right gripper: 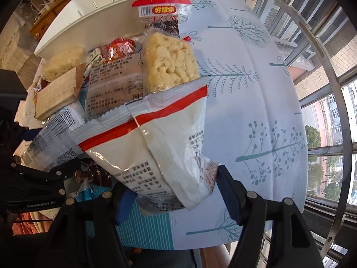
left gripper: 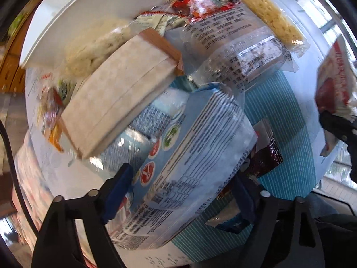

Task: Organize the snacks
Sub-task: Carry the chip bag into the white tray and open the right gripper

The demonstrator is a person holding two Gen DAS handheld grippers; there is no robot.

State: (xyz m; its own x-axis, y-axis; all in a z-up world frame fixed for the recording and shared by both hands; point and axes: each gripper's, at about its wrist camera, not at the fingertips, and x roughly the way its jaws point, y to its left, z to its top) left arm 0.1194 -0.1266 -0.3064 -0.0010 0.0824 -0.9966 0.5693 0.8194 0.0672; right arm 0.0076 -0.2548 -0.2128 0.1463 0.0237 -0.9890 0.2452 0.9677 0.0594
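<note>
A pile of snack packs lies on the tablecloth before a white bin (left gripper: 73,22), which also shows in the right wrist view (right gripper: 89,20). My left gripper (left gripper: 180,192) is shut on a light blue pack with printed text (left gripper: 196,147). My right gripper (right gripper: 171,189) is shut on a white bag with red stripes (right gripper: 156,147), held above the table; that bag and gripper show at the right edge of the left wrist view (left gripper: 334,84). A beige flat box (left gripper: 120,89) and a yellow puffed rice bar (left gripper: 272,20) lie in the pile, the bar also in the right wrist view (right gripper: 169,62).
The table carries a white cloth with blue tree prints (right gripper: 256,102) and a striped teal patch (left gripper: 287,138). A dark red wrapper (left gripper: 265,156) lies by the left gripper. A metal window railing (right gripper: 330,71) stands at the right. Wooden furniture (left gripper: 11,67) is behind the bin.
</note>
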